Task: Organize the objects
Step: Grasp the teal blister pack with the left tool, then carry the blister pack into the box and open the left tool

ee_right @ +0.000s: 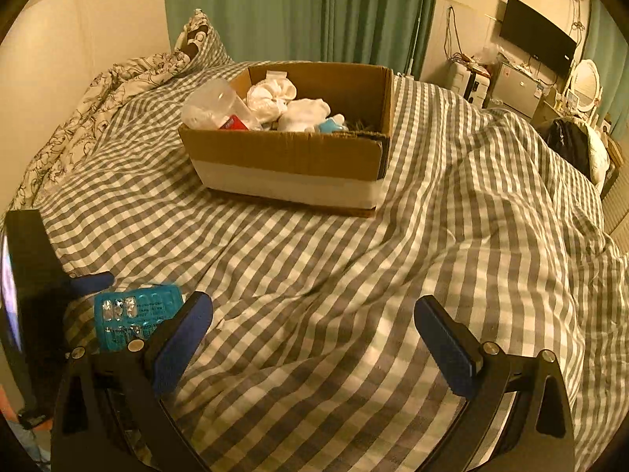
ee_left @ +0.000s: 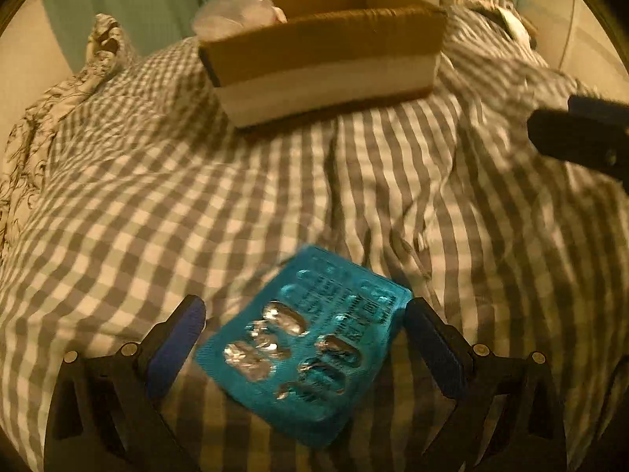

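Note:
A teal blister pack of pills (ee_left: 306, 338) lies on the grey checked bedspread (ee_left: 196, 204) between the wide-open fingers of my left gripper (ee_left: 306, 334); whether the right finger's tip touches its edge I cannot tell. It also shows in the right wrist view (ee_right: 133, 314), with the left gripper (ee_right: 90, 281) beside it. My right gripper (ee_right: 314, 338) is open and empty above the bedspread (ee_right: 334, 267). A cardboard box (ee_left: 326, 63) stands farther back on the bed; the right wrist view shows the box (ee_right: 291, 165) holding white cloth items, a clear plastic container and a small blue object.
A floral pillow and duvet (ee_right: 98, 106) lie at the bed's left side by the wall. Green curtains (ee_right: 298, 8) hang behind the bed. A TV (ee_right: 538, 39), a small fridge and a cluttered dresser stand at the far right. My right gripper's finger shows at the left wrist view's right edge (ee_left: 582, 133).

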Tool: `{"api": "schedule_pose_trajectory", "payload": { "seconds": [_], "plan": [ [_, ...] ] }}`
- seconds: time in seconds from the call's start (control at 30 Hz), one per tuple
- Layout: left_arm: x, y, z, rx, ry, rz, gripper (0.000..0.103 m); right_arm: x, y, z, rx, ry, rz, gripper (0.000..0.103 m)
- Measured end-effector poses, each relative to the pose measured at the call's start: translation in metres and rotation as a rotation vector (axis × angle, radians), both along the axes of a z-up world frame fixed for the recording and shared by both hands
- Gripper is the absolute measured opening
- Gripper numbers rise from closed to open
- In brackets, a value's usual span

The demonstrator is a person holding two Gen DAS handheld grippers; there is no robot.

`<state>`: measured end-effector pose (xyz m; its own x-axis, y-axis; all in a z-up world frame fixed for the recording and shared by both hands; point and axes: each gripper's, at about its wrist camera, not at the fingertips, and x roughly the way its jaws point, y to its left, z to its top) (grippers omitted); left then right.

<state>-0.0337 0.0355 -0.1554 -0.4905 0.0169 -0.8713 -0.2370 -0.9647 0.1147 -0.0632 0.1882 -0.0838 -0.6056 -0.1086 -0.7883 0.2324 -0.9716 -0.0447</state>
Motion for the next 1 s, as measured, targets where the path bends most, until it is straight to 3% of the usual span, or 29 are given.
{"api": "schedule_pose_trajectory", "payload": {
  "seconds": [0.1, 0.17, 0.43, 0.67, 1.0],
  "plan": [
    [0.003, 0.007, -0.004, -0.001, -0.005, -0.047, 0.097, 0.001, 0.002, -0.003, -0.009, -0.016, -0.011, 0.103],
    [0.004, 0.008, -0.005, 0.043, -0.023, -0.071, 0.079, 0.001, 0.003, -0.004, -0.012, -0.025, -0.023, 0.103],
    [0.014, 0.003, 0.015, 0.147, -0.002, -0.056, 0.074, 0.014, 0.01, 0.006, -0.019, -0.008, -0.044, 0.103],
    [0.009, -0.008, 0.075, 0.181, 0.128, -0.02, 0.073, 0.023, 0.012, 0.036, -0.019, 0.076, -0.04, 0.103],
    [-0.056, -0.009, 0.16, 0.173, 0.326, 0.003, 0.073, -0.011, 0.014, 0.104, -0.006, 0.229, -0.021, 0.103]
  ]
}}
